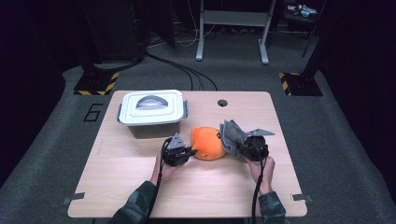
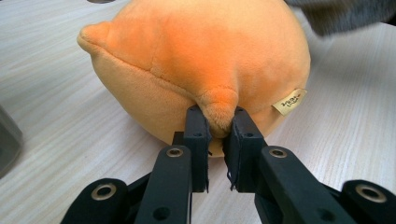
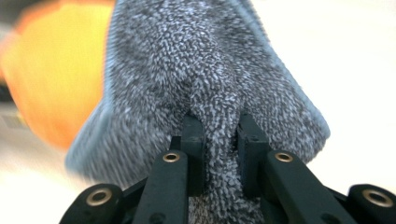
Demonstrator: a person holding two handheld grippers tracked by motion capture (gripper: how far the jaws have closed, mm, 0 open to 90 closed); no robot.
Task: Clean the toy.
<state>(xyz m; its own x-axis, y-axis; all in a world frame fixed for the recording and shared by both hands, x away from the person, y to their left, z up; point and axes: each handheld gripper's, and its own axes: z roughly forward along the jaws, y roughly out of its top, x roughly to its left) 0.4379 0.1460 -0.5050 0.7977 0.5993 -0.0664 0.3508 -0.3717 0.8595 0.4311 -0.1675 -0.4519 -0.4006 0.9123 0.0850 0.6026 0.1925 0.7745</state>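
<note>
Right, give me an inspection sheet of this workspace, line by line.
Surface: pale wooden table, with a round hole near its far edge.
Job's things: orange plush toy resting on the table; grey cloth held up against its right side.
Clutter: white lidded box with a grey handle, lid on, at the far left of the table.
Grippers: left gripper shut on a small nub of the plush toy; right gripper shut on a fold of the grey cloth.
Cables: a black cable trails from each gripper along the forearm; more cables run across the floor beyond the table.
Surroundings: grey carpet, a grey stand frame, yellow-black striped bases.
</note>
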